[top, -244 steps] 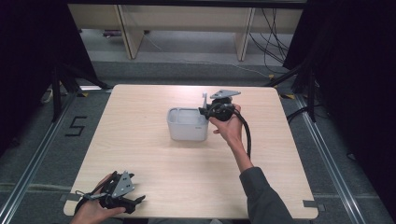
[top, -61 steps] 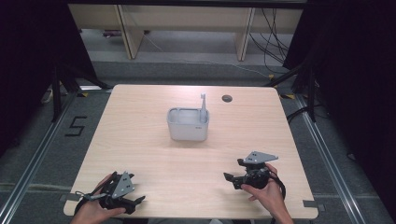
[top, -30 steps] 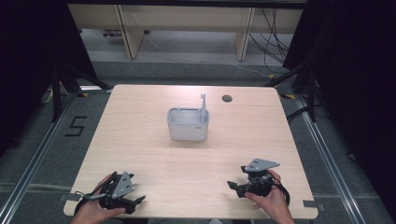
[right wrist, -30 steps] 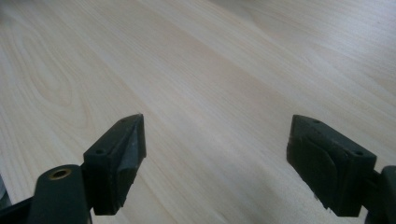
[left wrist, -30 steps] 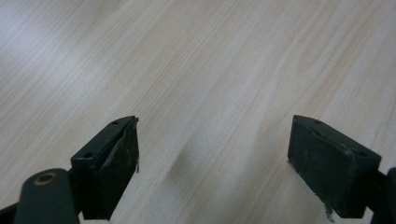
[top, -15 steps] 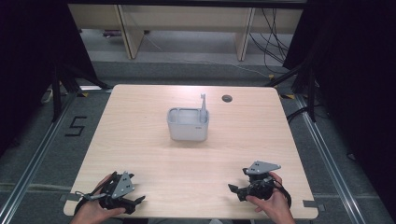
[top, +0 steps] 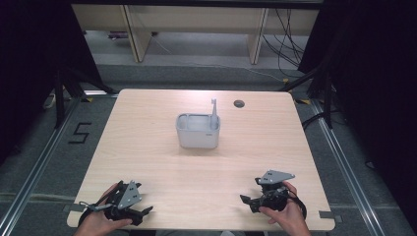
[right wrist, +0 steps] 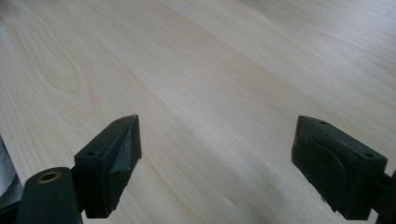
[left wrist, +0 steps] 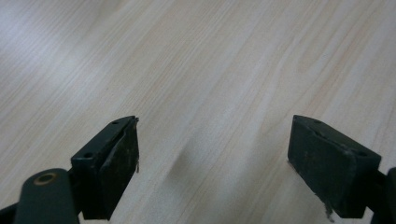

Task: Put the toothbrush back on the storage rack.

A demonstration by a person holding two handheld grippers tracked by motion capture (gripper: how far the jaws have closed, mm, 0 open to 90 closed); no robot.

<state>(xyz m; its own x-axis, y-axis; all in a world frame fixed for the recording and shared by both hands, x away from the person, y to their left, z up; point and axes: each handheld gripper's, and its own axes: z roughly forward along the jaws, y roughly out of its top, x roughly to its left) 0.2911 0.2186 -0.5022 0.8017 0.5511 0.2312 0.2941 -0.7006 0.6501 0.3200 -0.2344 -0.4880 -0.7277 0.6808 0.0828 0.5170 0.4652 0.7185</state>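
Observation:
A grey rectangular container (top: 197, 131) stands at the middle of the wooden table (top: 147, 147), with a thin grey upright piece (top: 214, 112) rising at its right side. My left gripper (top: 142, 213) rests low at the front left corner, held in a hand. Its jaws stand wide apart over bare wood (left wrist: 215, 158). My right gripper (top: 250, 201) lies at the front right in the other hand, open as well (right wrist: 215, 163), with nothing between the jaws. Both grippers are far from the container.
A small dark round hole (top: 239, 103) sits near the table's far edge, right of centre. Beyond the table stands a pale shelf frame (top: 196, 29) with cables on the floor. Black curtains flank both sides.
The right gripper, which was at the container about eight seconds ago, has come back to the front right of the table and settled slightly lower. The left gripper has stayed put.

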